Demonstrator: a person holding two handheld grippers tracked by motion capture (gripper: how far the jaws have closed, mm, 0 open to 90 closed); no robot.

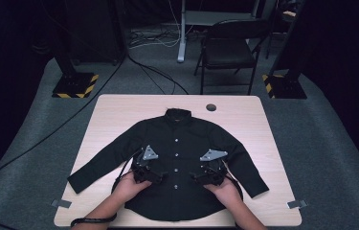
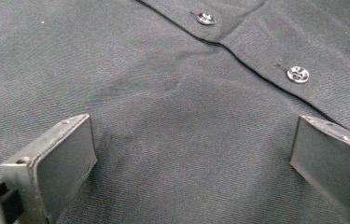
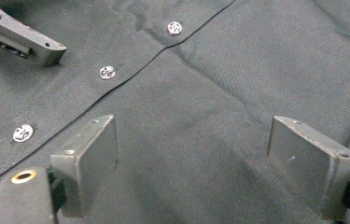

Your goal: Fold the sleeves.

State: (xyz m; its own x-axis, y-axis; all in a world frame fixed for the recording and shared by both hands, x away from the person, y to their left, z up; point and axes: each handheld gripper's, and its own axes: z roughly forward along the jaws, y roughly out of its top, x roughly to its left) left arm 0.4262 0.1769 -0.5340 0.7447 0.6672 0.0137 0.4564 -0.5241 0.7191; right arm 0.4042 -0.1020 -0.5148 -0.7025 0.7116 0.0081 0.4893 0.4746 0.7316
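two gaping tools over shirt

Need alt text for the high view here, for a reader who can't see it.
A black button-up shirt lies flat, front up and sleeves spread, on a light wooden table. A person's hands hold the left gripper and right gripper over its lower front, either side of the button line, jaws open. A dark folding chair stands beyond the table.

Left tongs: black body, grey three-cornered plate on top, black cable trailing; two flat dark-grey rectangular pads with screw holes. Right tongs: same build, brass-coloured ringed hole on the body. Person: bare forearms, black strap at left wrist.
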